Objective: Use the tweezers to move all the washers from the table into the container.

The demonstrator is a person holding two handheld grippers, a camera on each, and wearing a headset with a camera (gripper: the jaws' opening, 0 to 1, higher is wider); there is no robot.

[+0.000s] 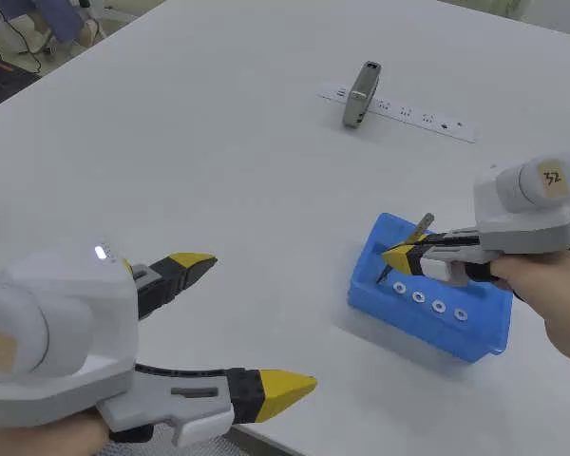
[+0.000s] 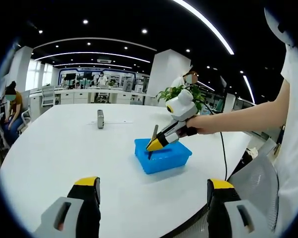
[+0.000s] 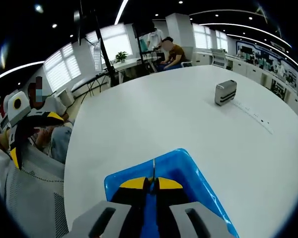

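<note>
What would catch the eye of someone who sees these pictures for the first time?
First the bright blue container on the white table, at the right of the head view, with a row of washers inside it. The right tool, shut on tweezers, points down into it. The left tool hangs open at the lower left, yellow tips apart.

What the tweezers tip holds too small to tell, print on the white strip unreadable, left gripper body cropped at the bottom edge
</note>
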